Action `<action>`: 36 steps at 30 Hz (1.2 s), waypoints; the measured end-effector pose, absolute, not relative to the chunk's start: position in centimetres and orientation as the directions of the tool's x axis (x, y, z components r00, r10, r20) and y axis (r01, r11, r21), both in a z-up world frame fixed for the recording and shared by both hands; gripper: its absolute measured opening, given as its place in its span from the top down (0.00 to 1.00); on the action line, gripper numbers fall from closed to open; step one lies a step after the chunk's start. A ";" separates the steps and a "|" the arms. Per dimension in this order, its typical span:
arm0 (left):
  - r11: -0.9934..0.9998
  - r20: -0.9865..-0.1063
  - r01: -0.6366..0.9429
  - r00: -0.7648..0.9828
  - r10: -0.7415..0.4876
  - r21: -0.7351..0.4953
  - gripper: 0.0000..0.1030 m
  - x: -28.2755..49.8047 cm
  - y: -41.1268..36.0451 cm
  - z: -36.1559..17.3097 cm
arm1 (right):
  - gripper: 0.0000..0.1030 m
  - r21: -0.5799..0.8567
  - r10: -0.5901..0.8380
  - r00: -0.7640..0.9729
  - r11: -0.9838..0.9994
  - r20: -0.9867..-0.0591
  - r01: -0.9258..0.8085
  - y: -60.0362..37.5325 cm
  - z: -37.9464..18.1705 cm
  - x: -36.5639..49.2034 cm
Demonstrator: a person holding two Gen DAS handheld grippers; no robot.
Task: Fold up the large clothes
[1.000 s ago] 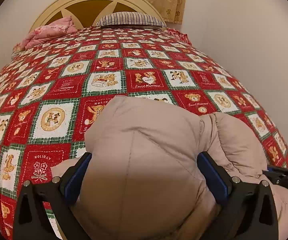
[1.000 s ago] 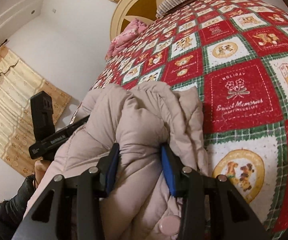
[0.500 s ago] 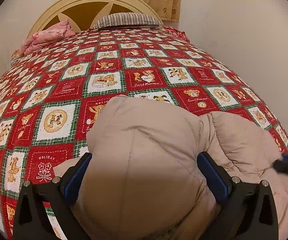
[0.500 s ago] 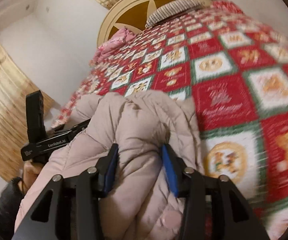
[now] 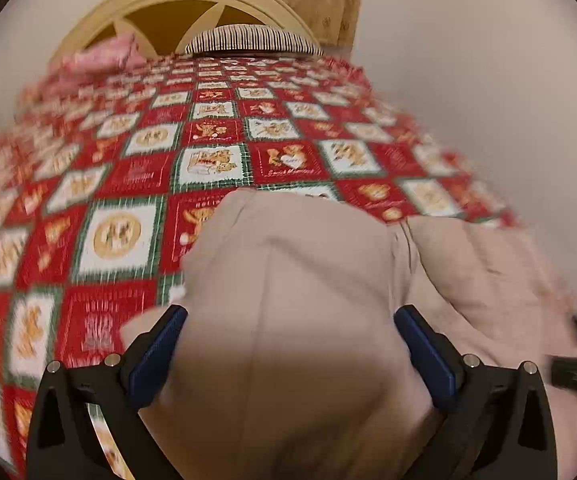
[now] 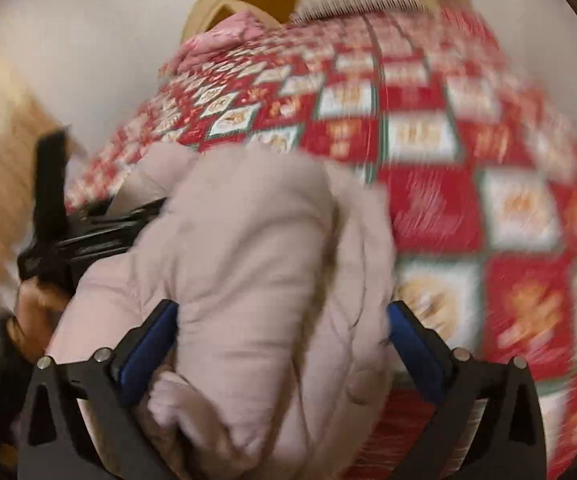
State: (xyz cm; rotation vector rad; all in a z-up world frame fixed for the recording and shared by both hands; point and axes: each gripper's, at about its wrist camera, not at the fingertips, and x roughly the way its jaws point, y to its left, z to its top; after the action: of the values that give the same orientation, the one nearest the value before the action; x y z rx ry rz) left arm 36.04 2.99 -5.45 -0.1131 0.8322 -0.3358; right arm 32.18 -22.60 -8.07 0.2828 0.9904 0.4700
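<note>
Jacket: a puffy beige padded jacket lies bunched at the near edge of the bed, at six o'clock in both wrist views, on a red and green teddy-bear quilt.
Right gripper: the right gripper has just let go. A moment ago its blue pads pinched a thick fold; now the jaws are opening and stand spread wide, with the fold still between them and, as far as the blur allows, no squeeze on it.
Left gripper: the left gripper straddles a broad smooth hump of the jacket, jaws as wide as before; whether the pads press the fabric I cannot tell.
Far end: a striped pillow and a pink bundle lie at twelve o'clock by the headboard, well apart from the jacket.
Meaning: I'd say one fold has been laid down and released; the jacket looks lumpy, so it probably needs more smoothing or another fold.
Risk: the puffy filling may spring the fold open.
</note>
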 end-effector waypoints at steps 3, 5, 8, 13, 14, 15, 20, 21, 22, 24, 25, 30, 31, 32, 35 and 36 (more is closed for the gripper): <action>0.873 -0.619 0.228 0.630 -0.470 -0.432 0.01 32.3 7.8 -4.3 | 0.00 0.569 0.597 0.456 0.794 -0.660 -0.216 -24.4 -10.4 31.9; 0.829 -0.567 0.235 0.633 -0.527 -0.508 0.01 29.5 9.9 -4.4 | 0.00 0.652 0.660 0.455 0.731 -0.598 -0.201 -25.2 -12.0 31.5; 0.738 -0.511 0.228 0.592 -0.623 -0.635 0.01 27.2 11.0 -6.7 | 0.00 0.643 0.667 0.469 0.727 -0.579 -0.241 -25.1 -12.0 31.2; 0.658 -0.475 0.195 0.549 -0.688 -0.727 0.01 28.2 7.7 -10.5 | 0.05 0.631 0.665 0.454 0.734 -0.593 -0.252 -24.2 -11.9 31.3; 0.658 -0.475 0.204 0.544 -0.692 -0.725 0.01 28.3 7.2 -10.2 | 0.09 0.644 0.675 0.442 0.725 -0.591 -0.247 -24.0 -11.8 31.2; 0.651 -0.469 0.216 0.536 -0.702 -0.728 0.01 28.4 6.9 -9.9 | 0.18 0.669 0.692 0.430 0.705 -0.579 -0.234 -23.9 -11.7 30.7; 0.623 -0.438 0.308 0.495 -0.750 -0.719 0.02 27.8 4.6 -6.8 | 0.38 0.681 0.695 0.438 0.698 -0.571 -0.220 -23.9 -10.2 27.4; 0.607 -0.425 0.325 0.482 -0.766 -0.725 0.02 27.6 3.9 -6.2 | 0.42 0.676 0.689 0.448 0.703 -0.570 -0.220 -24.1 -9.4 26.2; 0.587 -0.411 0.349 0.462 -0.786 -0.731 0.02 27.5 2.9 -5.4 | 0.44 0.678 0.686 0.459 0.703 -0.565 -0.215 -24.4 -8.8 25.2; 0.538 -0.376 0.415 0.411 -0.831 -0.734 0.02 27.0 0.0 -3.4 | 0.48 0.692 0.685 0.499 0.690 -0.531 -0.211 -25.5 -7.1 22.4; 0.509 -0.357 0.453 0.382 -0.853 -0.732 0.02 26.8 -1.7 -2.3 | 0.49 0.706 0.689 0.525 0.675 -0.500 -0.214 -26.5 -6.0 20.8; 0.395 -0.326 0.592 0.226 -0.918 -0.702 0.01 26.7 -10.5 1.7 | 0.49 0.707 0.588 0.687 0.691 -0.427 -0.152 -33.3 -1.7 13.2; 0.373 -0.331 0.615 0.188 -0.925 -0.694 0.01 26.7 -13.0 2.1 | 0.49 0.706 0.559 0.713 0.697 -0.424 -0.127 -34.8 -1.1 11.9; 0.353 -0.336 0.633 0.153 -0.929 -0.689 0.01 26.7 -15.5 2.2 | 0.49 0.694 0.521 0.739 0.713 -0.427 -0.102 -36.3 -0.7 10.4; 0.331 -0.376 0.670 0.083 -0.923 -0.665 0.01 27.4 -22.3 1.1 | 0.49 0.658 0.406 0.792 0.753 -0.457 -0.006 -40.8 -0.5 7.1; 0.344 -0.399 0.678 0.081 -0.913 -0.649 0.01 27.7 -23.9 0.6 | 0.49 0.663 0.374 0.804 0.748 -0.463 0.033 -42.5 -1.2 6.4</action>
State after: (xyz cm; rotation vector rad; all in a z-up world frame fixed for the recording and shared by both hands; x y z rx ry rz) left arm 27.69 -23.91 0.60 -0.3311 0.8672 -1.2216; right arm 6.43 -42.47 -1.16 0.7104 0.6195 0.1995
